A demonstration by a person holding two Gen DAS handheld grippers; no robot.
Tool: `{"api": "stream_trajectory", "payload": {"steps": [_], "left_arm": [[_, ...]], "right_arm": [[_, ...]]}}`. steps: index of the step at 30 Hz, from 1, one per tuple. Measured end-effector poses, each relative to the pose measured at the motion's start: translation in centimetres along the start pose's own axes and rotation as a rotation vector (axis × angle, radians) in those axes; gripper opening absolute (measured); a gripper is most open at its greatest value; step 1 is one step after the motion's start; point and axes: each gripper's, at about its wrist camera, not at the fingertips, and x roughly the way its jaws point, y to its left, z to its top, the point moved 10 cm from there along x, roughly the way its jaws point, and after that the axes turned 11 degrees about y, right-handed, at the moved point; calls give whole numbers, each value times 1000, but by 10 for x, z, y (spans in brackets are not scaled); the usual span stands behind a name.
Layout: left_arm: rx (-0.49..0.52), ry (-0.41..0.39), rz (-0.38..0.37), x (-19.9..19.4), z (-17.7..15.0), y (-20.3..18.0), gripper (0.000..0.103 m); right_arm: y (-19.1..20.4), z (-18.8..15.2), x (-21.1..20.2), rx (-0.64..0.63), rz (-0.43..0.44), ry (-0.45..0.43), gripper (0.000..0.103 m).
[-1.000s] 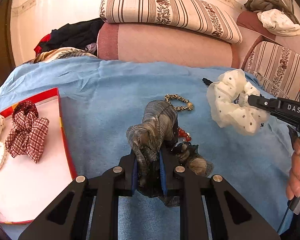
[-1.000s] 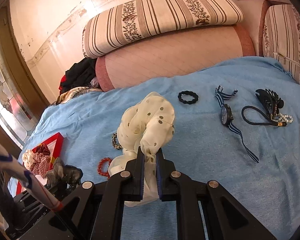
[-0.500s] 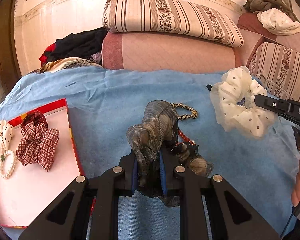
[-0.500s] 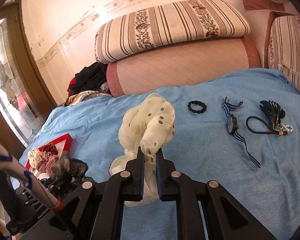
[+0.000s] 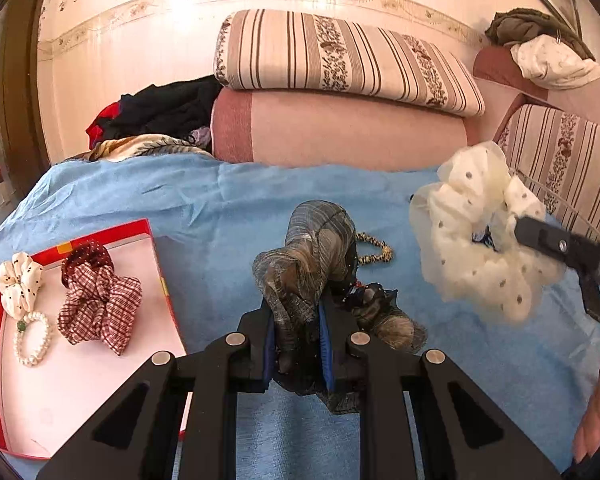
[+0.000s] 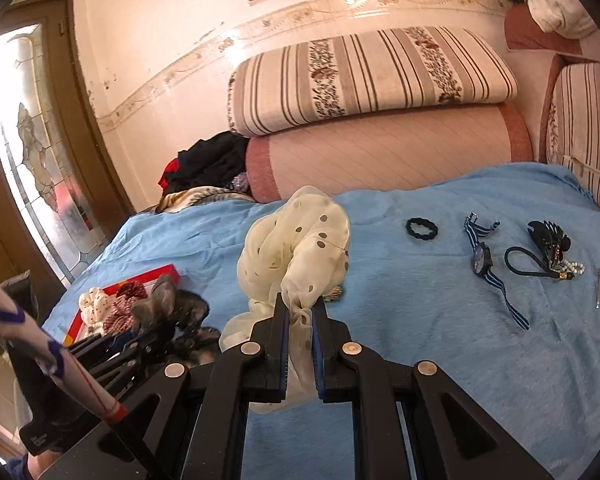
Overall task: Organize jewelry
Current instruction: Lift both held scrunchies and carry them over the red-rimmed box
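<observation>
We see the left gripper (image 5: 298,336) clamped on a grey plaid scrunchie (image 5: 312,256), its jaws narrow around the bunched fabric, just as they were a second ago. The right gripper (image 6: 300,320) likewise keeps its pinch on the cream polka-dot scrunchie (image 6: 296,248), which hangs clear of the blue blanket (image 6: 420,340). What has changed is the framing: in the left wrist view the red tray (image 5: 152,236) now sits closer to the gripper and shows more of its pink floor, so both tools have drifted leftward toward it. In the tray lie a red checked scrunchie (image 5: 100,304), a small white dotted scrunchie (image 5: 20,284) and a pearl bracelet (image 5: 32,340) touching that white one. The leopard-print bracelet (image 5: 374,248) still lies on the blanket beyond the grey scrunchie, now partly hidden behind it. In the right wrist view the black hair tie (image 6: 421,231), the striped-strap watch (image 6: 483,260) and the black clip (image 6: 548,236) remain on the blanket to the right, well apart from the tray, and have slid further from the gripper.
</observation>
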Motion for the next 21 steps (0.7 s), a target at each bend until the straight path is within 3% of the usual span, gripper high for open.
{"api": "stream_trajectory", "payload": {"steps": [11, 21], "left_arm": [[-37, -43, -9, -25, 6, 18, 17], [-102, -89, 2, -52, 8, 59, 17]], "right_arm": [[26, -12, -13, 18, 34, 14, 11], [69, -12, -22, -38, 51, 16, 11]]}}
